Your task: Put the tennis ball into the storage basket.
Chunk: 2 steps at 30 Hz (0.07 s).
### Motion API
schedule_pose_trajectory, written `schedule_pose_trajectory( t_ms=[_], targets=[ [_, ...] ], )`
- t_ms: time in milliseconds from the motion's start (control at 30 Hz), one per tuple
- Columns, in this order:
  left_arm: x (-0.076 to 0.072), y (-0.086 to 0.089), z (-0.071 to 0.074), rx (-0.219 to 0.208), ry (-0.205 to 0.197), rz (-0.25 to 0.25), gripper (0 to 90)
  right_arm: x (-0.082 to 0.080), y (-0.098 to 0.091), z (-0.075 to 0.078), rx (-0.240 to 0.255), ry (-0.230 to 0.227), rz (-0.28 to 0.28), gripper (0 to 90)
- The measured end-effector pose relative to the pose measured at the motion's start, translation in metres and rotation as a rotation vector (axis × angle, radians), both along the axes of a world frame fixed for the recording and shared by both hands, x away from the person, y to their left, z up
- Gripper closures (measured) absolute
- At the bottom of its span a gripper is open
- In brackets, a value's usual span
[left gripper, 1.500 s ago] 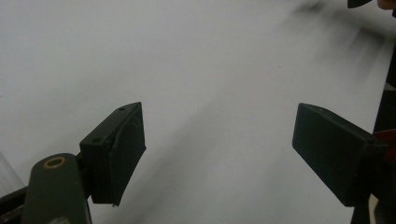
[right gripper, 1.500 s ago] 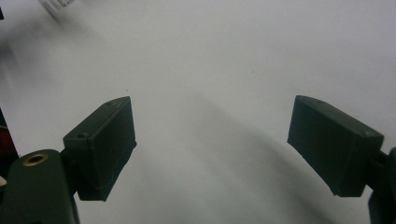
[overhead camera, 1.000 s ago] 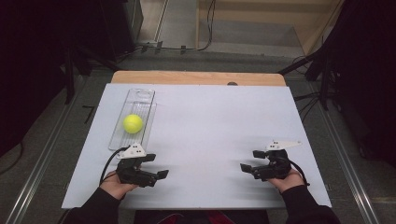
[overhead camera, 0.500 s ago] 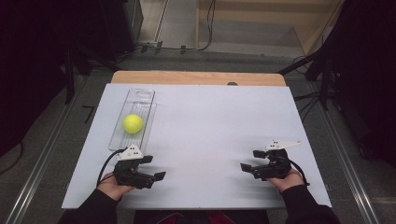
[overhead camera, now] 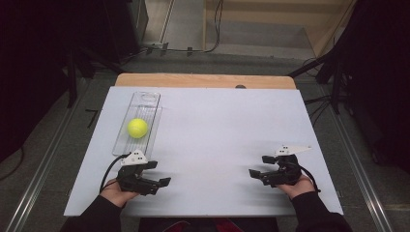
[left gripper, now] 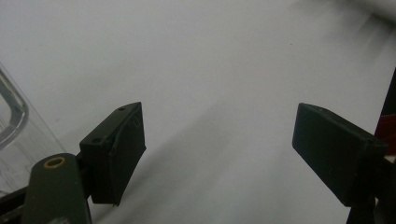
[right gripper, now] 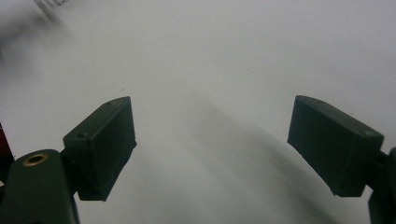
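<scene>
The left tool [overhead camera: 155, 175] has drawn slightly nearer, jaws spread, empty; the right tool [overhead camera: 258, 173] likewise; the yellow-green ball [overhead camera: 137, 128] in the clear plastic tray [overhead camera: 145, 99] lies untouched on the white tabletop [overhead camera: 217, 125]; nothing begun.

We see a yellow ball [overhead camera: 137, 128], round, resting inside our long clear tray [overhead camera: 149, 98], far-left on the table

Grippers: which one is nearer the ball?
The left gripper. It sits just below the near end of the clear tray holding the yellow ball; the right gripper is across the table. Both open, empty.
</scene>
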State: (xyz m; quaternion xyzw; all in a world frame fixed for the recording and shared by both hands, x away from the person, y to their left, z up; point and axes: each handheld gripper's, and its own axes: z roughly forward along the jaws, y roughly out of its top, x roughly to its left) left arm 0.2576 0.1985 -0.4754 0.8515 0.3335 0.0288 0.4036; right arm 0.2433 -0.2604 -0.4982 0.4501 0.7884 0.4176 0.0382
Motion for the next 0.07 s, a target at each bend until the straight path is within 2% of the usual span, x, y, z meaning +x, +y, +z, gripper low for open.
schedule_pose_trajectory(
  t_ms=[67],
  targets=[
    [0.0001,-0.0001,-0.0001,0.001,-0.001,0.0,17.6,0.0006,-0.0003,-0.0007,0.004,0.006,-0.002,13.3]
  ],
)
